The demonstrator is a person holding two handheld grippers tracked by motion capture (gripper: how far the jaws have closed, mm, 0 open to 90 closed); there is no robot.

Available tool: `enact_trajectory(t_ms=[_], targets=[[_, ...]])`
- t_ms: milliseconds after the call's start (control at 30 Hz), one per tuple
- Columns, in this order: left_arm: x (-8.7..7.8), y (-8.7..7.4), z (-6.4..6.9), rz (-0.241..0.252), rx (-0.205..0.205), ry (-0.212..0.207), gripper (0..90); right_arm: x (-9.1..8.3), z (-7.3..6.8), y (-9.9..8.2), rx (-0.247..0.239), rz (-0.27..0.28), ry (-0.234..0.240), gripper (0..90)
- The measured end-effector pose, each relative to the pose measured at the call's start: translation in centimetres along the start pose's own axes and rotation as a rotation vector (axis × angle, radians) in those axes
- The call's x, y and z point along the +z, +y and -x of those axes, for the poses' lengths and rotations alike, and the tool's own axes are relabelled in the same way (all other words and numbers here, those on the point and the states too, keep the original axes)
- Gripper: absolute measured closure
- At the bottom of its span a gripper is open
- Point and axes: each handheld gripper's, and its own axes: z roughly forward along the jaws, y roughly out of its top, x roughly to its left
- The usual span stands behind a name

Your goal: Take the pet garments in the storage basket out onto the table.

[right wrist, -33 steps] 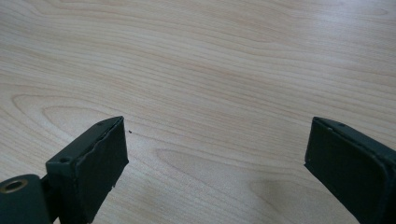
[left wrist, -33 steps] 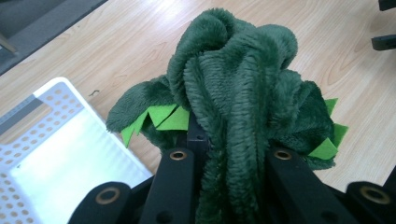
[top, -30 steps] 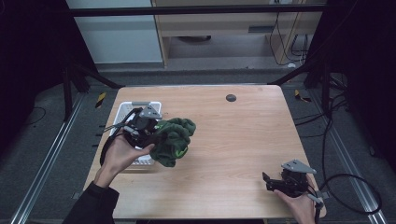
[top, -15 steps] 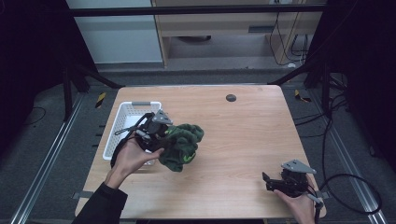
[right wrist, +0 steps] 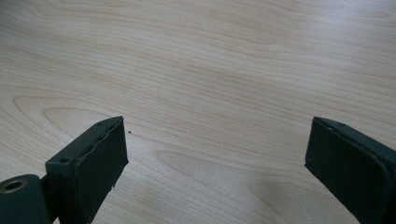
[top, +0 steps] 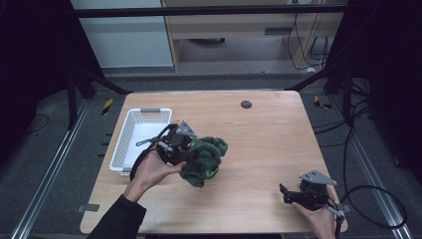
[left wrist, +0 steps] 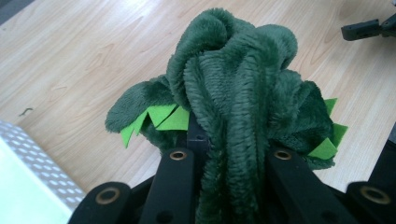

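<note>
A: Left tongs (top: 191, 152): clamped on green plush (top: 204, 159), pile bunched between both black jaws in the left gripper view (left wrist: 229, 154).
B: Right tongs (top: 288, 194)?
A: Jaws wide apart, nothing between, bare wood beneath in the right gripper view (right wrist: 215, 154). Low at the table's near right corner, in the right hand (top: 316, 219).
B: Plush, location?
A: Held over the table (top: 278, 134), left of centre, just right of the basket (top: 124, 149). Dark green, deep pile, crumpled into folds; bright green felt spikes (left wrist: 161, 116) along the edge. Hanging from the jaws toward the near side; touching the wood or not, cannot tell.
B: Basket?
A: White, perforated walls, at the table's left edge; corner at the lower left of the left gripper view (left wrist: 32, 163). Contents not legible.
B: Left hand (top: 152, 172)?
A: Wrapped round the tongs' body from below, dark sleeve behind, cable looping over the basket rim.
B: Other items?
A: One dark round disc (top: 246, 104) near the far edge, well apart from both tongs.
</note>
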Motion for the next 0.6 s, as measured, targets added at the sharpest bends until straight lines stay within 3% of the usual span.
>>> enact_trajectory(t_ms=[600], targets=[[3.2,0.0,1.3,-0.024,0.028,-0.065,78.7,0.0,0.1,0.0,0.000,0.004,0.001,5.7]])
